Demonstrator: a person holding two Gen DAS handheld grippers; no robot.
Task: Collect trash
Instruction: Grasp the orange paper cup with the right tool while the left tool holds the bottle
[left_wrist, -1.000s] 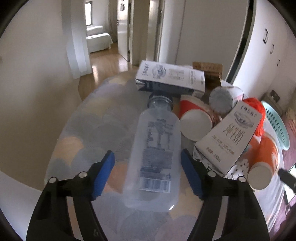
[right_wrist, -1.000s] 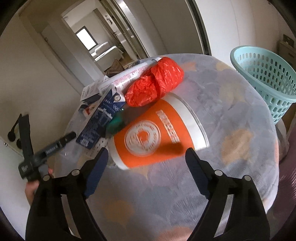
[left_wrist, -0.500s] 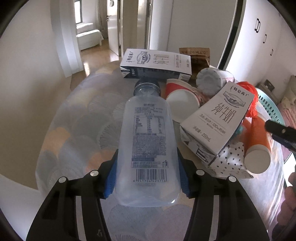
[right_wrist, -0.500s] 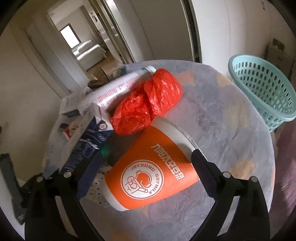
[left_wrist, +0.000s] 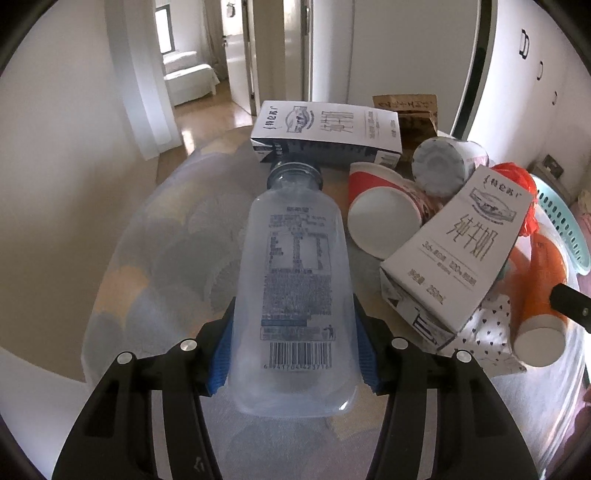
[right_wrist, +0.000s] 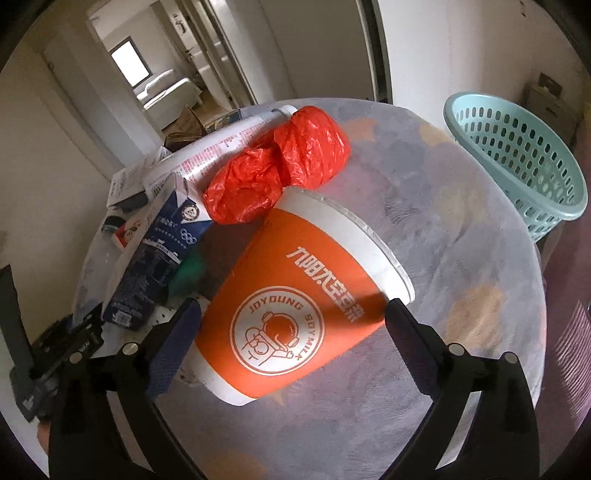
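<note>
My left gripper (left_wrist: 293, 354) is shut on a clear empty plastic bottle (left_wrist: 295, 280); the blue pads (left_wrist: 221, 358) press its lower sides and its neck points away from me. In the right wrist view an orange paper cup (right_wrist: 295, 295) lies on its side on the cloth-covered round table (right_wrist: 461, 258). My right gripper (right_wrist: 291, 332) is open wide and straddles the cup, one finger by its base and one by its white rim, with no clear press. A crumpled red plastic bag (right_wrist: 280, 173) lies just behind the cup.
Trash is piled mid-table: two white milk cartons (left_wrist: 458, 254) (left_wrist: 325, 125), a red paper cup (left_wrist: 384, 221), a grey-lidded cup (left_wrist: 439, 170), a blue carton (right_wrist: 159, 251). A teal basket (right_wrist: 517, 155) stands off the table's right edge.
The left jaws closed from open onto the bottle's sides. The right gripper came nearer and lower over the orange cup, its fingers spread wider and now flanking it.
</note>
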